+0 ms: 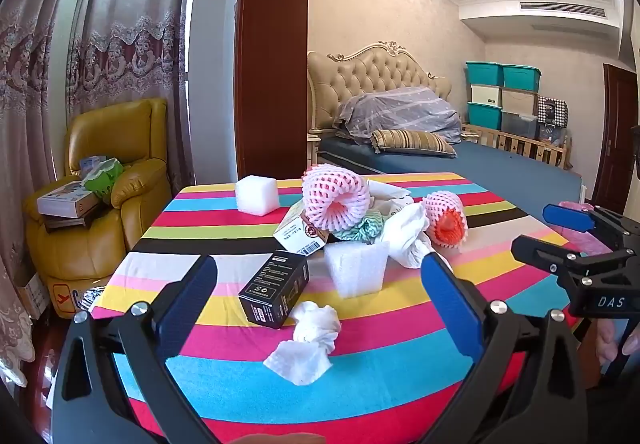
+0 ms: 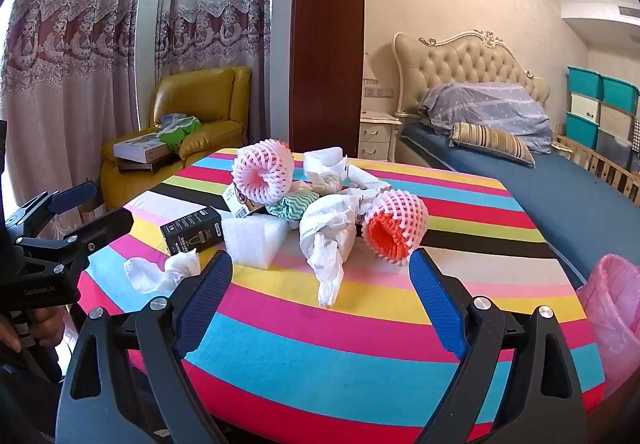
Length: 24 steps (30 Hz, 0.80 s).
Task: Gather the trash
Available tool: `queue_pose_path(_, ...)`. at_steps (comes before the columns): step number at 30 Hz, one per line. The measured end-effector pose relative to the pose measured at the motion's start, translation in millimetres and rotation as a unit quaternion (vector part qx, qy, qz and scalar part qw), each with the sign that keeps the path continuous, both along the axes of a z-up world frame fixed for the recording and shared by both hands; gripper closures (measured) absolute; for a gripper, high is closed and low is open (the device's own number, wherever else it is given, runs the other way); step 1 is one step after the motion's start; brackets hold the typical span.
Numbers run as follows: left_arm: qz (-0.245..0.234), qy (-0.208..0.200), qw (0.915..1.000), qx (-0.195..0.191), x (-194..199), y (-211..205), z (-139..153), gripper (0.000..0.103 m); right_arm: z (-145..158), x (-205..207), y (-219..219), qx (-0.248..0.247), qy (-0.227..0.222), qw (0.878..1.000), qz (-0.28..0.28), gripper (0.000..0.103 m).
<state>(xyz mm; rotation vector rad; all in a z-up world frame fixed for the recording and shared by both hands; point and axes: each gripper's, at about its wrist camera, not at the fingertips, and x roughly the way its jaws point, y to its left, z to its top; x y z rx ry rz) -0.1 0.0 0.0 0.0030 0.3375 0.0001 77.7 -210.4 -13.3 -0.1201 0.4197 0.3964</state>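
Two handheld grippers hover over the near edge of a round table (image 1: 400, 376) covered in a bright striped cloth, in a bedroom. The left gripper (image 1: 320, 300) has its blue-padded fingers spread wide with nothing between them; the right gripper (image 2: 320, 292) is likewise spread wide and empty. Neither touches anything.

The trash lies in a loose heap on the tabletop: a crumpled white tissue (image 1: 308, 340) nearest the left gripper, a black carton (image 1: 276, 290) just beside it, a white foam piece (image 1: 356, 268), a long twisted wad of white paper (image 2: 328, 244) directly ahead of the right gripper, two pink foam fruit nets (image 2: 262, 171) (image 2: 394, 228), and a foam cube (image 1: 256, 195) farther back. A pink bin bag (image 2: 612, 304) sits at the table's right edge.

Nothing appears collected yet, so this looks like the opening approach. The next move probably calls for lowering one gripper onto the closest piece, closing gently on soft paper, then carrying it to the bag
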Motion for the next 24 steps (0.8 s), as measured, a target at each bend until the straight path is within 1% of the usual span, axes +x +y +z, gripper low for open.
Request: queue_pose_path(24, -0.001, 0.002, 1.0, 0.0, 0.1, 0.0, -0.1, 0.004, -1.9, -1.7, 0.4, 0.005, 0.005, 1.0, 0.0, 0.019)
